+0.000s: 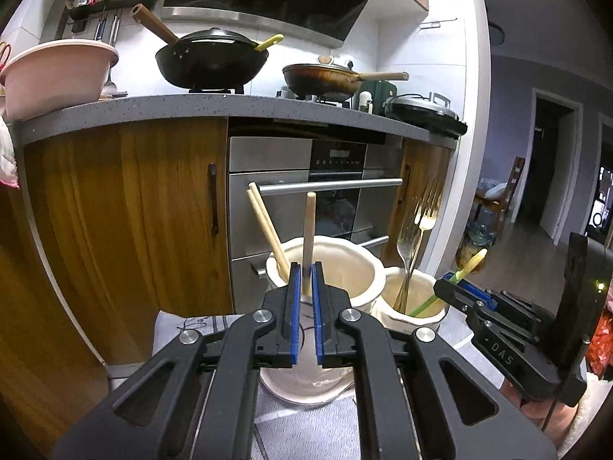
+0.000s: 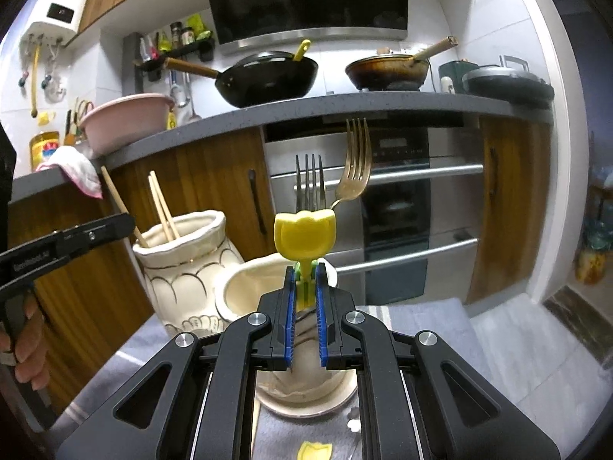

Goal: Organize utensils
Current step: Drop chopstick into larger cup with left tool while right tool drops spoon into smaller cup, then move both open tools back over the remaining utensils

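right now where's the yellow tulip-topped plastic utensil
In the right wrist view, the yellow tulip-topped plastic utensil is clamped in the right gripper, above the shorter cream ceramic holder with the two metal forks.

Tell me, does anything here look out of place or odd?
One small thing: a yellow tulip-shaped piece lies loose on the grey cloth, near the holder with forks. It resembles the tulip-topped utensil gripped by the right gripper. Otherwise nothing spilled or tipped.

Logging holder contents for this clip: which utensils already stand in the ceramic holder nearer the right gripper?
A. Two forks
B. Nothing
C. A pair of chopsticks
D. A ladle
A. Two forks stand tines up in the shorter holder behind the right gripper; the chopsticks are in the taller holder.
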`<action>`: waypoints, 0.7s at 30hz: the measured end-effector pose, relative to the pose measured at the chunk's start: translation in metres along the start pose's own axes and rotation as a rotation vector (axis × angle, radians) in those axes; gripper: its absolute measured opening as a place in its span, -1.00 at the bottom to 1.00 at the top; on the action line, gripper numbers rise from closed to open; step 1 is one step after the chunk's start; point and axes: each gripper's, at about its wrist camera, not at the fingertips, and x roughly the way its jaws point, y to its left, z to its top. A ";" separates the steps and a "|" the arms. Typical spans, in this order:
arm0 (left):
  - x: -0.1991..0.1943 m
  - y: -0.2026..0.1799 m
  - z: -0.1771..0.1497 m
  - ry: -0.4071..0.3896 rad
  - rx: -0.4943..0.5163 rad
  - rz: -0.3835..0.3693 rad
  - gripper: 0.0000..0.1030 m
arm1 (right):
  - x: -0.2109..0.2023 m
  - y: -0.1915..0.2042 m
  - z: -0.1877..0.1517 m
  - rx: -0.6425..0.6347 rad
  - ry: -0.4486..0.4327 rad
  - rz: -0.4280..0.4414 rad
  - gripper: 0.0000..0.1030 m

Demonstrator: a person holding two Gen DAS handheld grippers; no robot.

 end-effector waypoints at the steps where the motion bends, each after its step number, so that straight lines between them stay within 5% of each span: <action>1: -0.001 0.000 0.000 0.000 0.000 0.004 -0.83 | -0.001 0.000 0.001 0.002 -0.001 0.001 -0.70; 4: -0.006 0.001 0.001 -0.004 -0.005 0.008 -0.55 | -0.006 -0.003 0.004 0.017 -0.001 0.004 -0.47; 8: -0.013 0.002 0.001 -0.012 -0.001 0.022 -0.44 | -0.012 -0.007 0.007 0.038 0.004 0.002 -0.27; 17: -0.036 0.002 -0.003 -0.034 0.000 0.045 0.68 | -0.046 -0.018 0.019 0.048 -0.015 -0.027 0.58; 21: -0.049 0.000 -0.006 -0.052 0.005 0.049 0.89 | -0.064 -0.019 0.022 0.026 -0.039 -0.048 0.83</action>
